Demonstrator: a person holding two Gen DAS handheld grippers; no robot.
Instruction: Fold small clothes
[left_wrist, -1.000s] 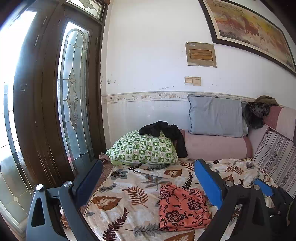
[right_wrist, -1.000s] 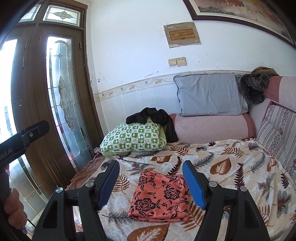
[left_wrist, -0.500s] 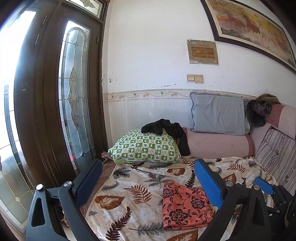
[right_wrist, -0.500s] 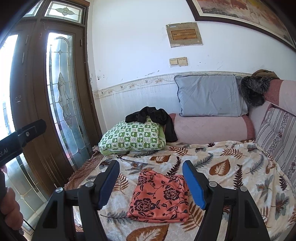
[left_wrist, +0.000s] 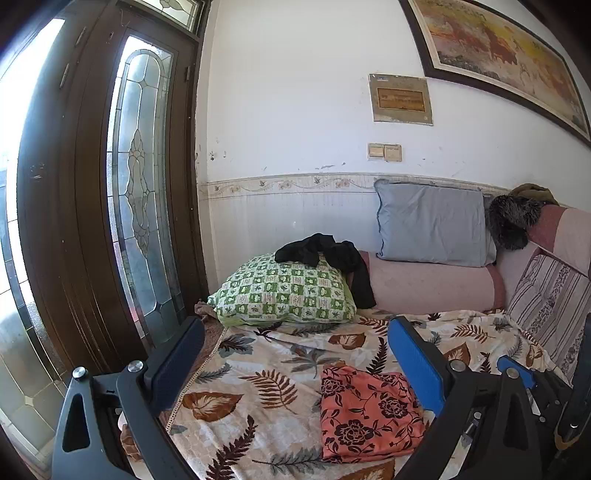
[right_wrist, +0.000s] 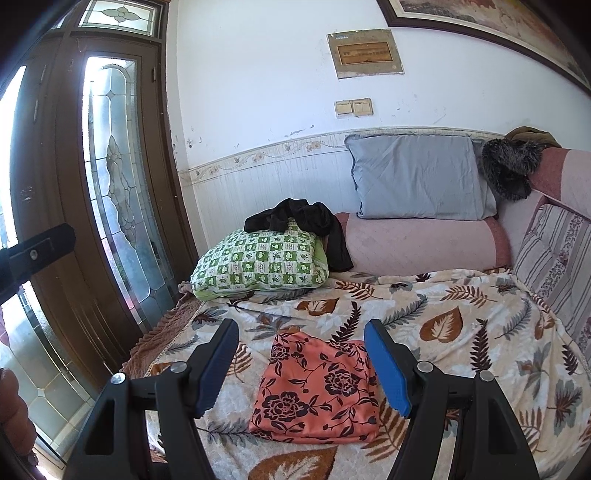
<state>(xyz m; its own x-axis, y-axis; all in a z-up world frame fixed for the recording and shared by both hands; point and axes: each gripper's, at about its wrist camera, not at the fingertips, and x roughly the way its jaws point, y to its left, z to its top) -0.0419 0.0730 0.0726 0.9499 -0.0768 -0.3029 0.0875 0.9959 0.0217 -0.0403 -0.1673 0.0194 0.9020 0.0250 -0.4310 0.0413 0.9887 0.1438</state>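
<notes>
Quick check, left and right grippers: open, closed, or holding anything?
Left gripper: open, empty, above the leaf-print blanket.
Right gripper: open, empty, above the folded orange floral cloth.

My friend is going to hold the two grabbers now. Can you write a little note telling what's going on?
Left gripper: open, holding nothing, above the leaf-print blanket.
Right gripper: open, holding nothing, above the orange cloth with dark flowers.
That cloth lies folded into a flat rectangle on the blanket, near the front edge of the bed. It looks done.
A crumpled black garment sits on the green checked pillow and hangs off its right end. It is not folded; it may be next.
A dark furry garment lies heaped at the back right corner.
</notes>
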